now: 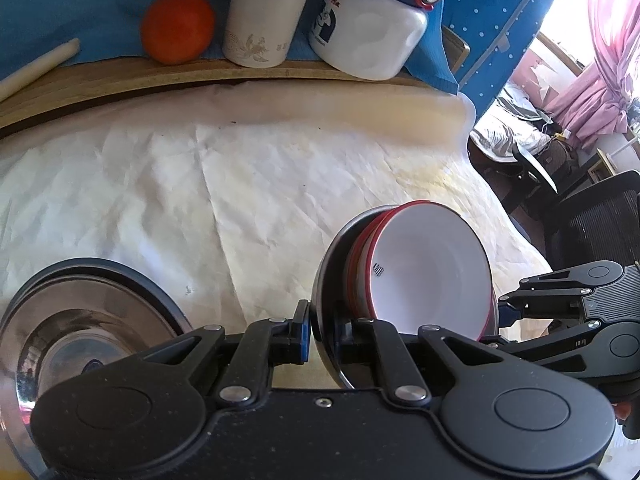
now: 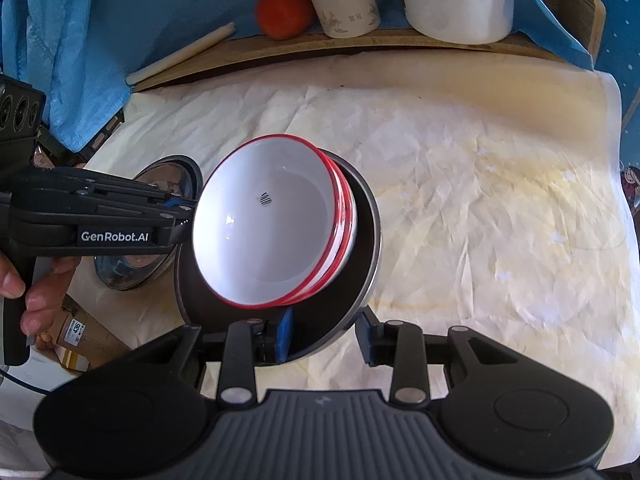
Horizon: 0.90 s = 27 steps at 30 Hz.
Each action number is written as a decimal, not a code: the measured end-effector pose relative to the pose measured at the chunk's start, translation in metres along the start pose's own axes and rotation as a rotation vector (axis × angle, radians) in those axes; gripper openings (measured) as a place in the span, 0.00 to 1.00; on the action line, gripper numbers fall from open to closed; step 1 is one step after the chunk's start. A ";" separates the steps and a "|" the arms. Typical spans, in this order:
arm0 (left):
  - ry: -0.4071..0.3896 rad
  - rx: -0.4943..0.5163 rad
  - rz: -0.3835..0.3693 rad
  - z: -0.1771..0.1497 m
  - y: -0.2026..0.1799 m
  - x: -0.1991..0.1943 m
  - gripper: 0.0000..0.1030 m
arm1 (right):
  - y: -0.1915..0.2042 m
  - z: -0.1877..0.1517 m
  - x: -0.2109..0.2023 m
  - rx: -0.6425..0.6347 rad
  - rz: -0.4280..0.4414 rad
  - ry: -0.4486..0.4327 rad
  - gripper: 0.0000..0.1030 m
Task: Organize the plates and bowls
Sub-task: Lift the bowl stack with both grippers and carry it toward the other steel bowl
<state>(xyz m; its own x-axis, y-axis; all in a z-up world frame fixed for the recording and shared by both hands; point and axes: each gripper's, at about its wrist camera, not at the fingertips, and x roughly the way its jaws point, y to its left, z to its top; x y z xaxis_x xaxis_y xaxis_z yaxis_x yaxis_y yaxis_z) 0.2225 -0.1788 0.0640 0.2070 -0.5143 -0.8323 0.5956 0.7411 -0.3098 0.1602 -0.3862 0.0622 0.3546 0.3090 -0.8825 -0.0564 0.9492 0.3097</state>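
Note:
A steel bowl (image 1: 330,252) (image 2: 362,236) is tilted steeply above the white crumpled table cover (image 1: 200,184), with stacked white bowls with red rims (image 1: 432,272) (image 2: 264,236) nested in it. My left gripper (image 1: 318,332) (image 2: 186,216) is shut on the steel bowl's rim, one finger inside and one outside. On the opposite side, my right gripper (image 2: 326,338) (image 1: 502,312) straddles the wall of the same bowl, its blue pads against it. A second steel bowl (image 1: 80,320) (image 2: 120,272) rests on the cover at the left.
Along the back, a wooden board (image 1: 120,76) carries an orange (image 1: 176,26), a white flask (image 1: 264,20), a white jug (image 1: 368,28) and a pale stick (image 1: 36,68). A black mesh chair (image 1: 600,220) stands off the table's right edge. A hand (image 2: 36,280) holds the left gripper.

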 end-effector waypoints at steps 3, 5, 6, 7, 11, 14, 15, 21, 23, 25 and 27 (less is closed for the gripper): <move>-0.007 -0.006 0.005 0.000 0.004 -0.003 0.09 | 0.004 0.004 0.001 -0.011 0.003 0.000 0.36; -0.013 -0.011 0.008 0.000 0.007 -0.006 0.09 | 0.007 0.007 0.002 -0.019 0.004 0.000 0.36; -0.016 -0.014 0.009 0.000 0.009 -0.007 0.09 | 0.008 0.008 0.003 -0.023 0.005 0.000 0.36; -0.019 -0.017 0.011 0.000 0.011 -0.009 0.09 | 0.010 0.009 0.004 -0.026 0.006 0.000 0.36; -0.029 -0.032 0.021 -0.002 0.018 -0.014 0.09 | 0.017 0.014 0.007 -0.045 0.012 0.002 0.36; -0.037 -0.047 0.031 -0.005 0.024 -0.018 0.09 | 0.023 0.017 0.010 -0.061 0.021 0.005 0.36; -0.039 -0.053 0.034 -0.006 0.026 -0.020 0.09 | 0.026 0.019 0.011 -0.068 0.024 0.006 0.36; -0.052 -0.074 0.049 -0.010 0.037 -0.029 0.09 | 0.040 0.025 0.013 -0.101 0.033 0.003 0.36; -0.054 -0.078 0.048 -0.009 0.042 -0.034 0.09 | 0.044 0.027 0.014 -0.111 0.036 0.001 0.36; -0.057 -0.083 0.052 -0.009 0.046 -0.038 0.09 | 0.050 0.030 0.014 -0.121 0.042 0.001 0.36; -0.067 -0.084 0.062 -0.009 0.049 -0.043 0.09 | 0.055 0.031 0.013 -0.134 0.046 0.001 0.36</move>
<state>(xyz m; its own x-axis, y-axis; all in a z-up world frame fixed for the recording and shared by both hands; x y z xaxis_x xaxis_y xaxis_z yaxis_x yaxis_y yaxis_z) 0.2352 -0.1168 0.0800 0.2943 -0.4916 -0.8196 0.5133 0.8047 -0.2983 0.1912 -0.3320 0.0783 0.3482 0.3524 -0.8686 -0.1964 0.9335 0.3000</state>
